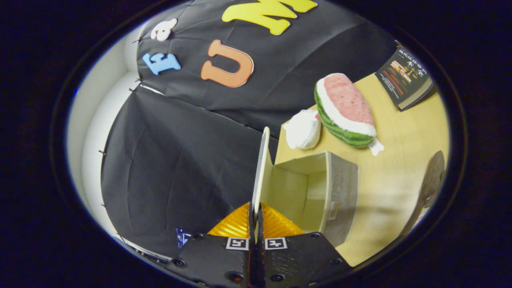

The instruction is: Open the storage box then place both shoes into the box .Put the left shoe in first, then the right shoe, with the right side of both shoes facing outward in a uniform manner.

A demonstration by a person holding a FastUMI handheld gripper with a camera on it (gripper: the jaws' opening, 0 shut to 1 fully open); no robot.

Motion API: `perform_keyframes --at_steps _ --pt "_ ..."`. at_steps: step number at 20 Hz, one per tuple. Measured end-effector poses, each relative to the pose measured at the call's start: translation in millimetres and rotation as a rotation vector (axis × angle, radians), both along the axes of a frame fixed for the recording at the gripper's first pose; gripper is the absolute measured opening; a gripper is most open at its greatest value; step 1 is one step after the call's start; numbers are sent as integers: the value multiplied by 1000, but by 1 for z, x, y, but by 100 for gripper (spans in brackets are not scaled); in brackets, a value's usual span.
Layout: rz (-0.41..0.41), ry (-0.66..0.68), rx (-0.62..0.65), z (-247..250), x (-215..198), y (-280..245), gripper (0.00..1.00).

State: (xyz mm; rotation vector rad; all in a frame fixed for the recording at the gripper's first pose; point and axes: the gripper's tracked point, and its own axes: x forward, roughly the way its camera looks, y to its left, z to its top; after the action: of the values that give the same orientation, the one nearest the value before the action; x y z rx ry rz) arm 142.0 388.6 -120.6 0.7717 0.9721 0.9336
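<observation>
black cloth walls the booth behind a pale wooden table. the gripper pinches the lid of the storage box, fingers closed on its edge, lid swung upright left of the open box. beyond the box sit a white bundle, watermelon plush and book. best to carry the lid fully back before letting go.

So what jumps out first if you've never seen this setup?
Probably the watermelon slice toy, lying on the wooden table beyond the open storage box, next to a white plush. Closer in, the gripper is shut on the box's raised lid.
</observation>
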Motion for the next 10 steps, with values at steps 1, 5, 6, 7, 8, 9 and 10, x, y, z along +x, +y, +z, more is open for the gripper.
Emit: perform_keyframes --at_steps 1,5,6,7,8,9,10 --pt "6 1 14 10 -4 10 0" --pt "36 -9 26 37 -15 57 0" --pt "46 -9 26 46 -17 68 0" --pt "50 -12 25 50 -22 85 0" --pt "59 -17 20 55 -25 101 0" --pt "64 -22 7 56 -28 115 0" --pt "66 -26 -6 58 -30 129 0"
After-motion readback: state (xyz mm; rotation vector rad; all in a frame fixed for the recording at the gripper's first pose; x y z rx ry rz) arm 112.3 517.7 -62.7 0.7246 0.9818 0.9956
